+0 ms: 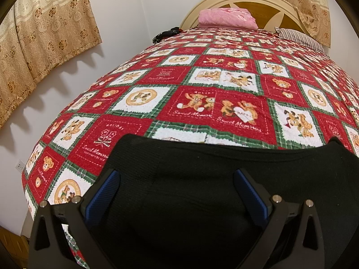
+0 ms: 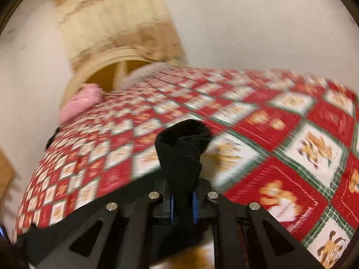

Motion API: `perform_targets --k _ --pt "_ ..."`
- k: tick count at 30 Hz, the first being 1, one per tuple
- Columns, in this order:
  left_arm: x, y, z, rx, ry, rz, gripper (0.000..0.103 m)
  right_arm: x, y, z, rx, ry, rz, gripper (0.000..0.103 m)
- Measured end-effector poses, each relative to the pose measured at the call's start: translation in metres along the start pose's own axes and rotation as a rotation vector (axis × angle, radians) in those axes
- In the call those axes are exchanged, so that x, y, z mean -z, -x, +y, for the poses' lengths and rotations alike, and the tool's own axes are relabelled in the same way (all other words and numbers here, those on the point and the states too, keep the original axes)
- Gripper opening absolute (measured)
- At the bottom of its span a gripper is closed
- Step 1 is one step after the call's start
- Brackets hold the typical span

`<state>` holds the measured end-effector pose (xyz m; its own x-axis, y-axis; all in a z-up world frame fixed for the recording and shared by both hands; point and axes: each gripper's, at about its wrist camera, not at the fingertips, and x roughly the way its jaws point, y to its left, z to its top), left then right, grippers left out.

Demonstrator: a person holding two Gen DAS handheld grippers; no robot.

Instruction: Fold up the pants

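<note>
Black pants (image 1: 202, 179) lie on the bear-print bedspread (image 1: 202, 103). Right gripper (image 2: 184, 204) pinches a bunched end; left gripper (image 1: 177, 190) hovers wide apart. Fold under way; next, carry that end across.

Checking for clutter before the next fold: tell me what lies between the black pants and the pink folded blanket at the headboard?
In the left wrist view, only bare teddy-bear patchwork quilt lies between black pants and pink blanket.

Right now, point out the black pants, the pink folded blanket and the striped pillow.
black fabric pants (image 1: 202, 190), left wrist view, flat middle.
pink folded blanket (image 1: 226, 19), left wrist view, front face.
striped pillow (image 1: 298, 37), left wrist view, top.
</note>
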<state>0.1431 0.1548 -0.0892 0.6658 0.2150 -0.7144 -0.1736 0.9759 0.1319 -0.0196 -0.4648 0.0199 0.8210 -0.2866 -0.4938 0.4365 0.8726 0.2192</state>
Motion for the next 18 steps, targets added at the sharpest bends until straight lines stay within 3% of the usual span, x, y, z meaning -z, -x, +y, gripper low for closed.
perform_targets --k 3,8,18 --pt "0.000 0.000 0.000 0.000 0.000 0.000 0.103 0.005 0.009 0.034 -0.048 0.089 -0.026 0.011" --pt "0.000 0.001 -0.003 -0.014 -0.010 -0.004 0.103 0.022 0.007 0.067 -0.144 0.131 0.004 0.011" --pt "0.000 0.001 -0.002 -0.005 -0.002 -0.001 0.103 0.095 0.019 0.176 -0.325 0.411 0.062 0.011"
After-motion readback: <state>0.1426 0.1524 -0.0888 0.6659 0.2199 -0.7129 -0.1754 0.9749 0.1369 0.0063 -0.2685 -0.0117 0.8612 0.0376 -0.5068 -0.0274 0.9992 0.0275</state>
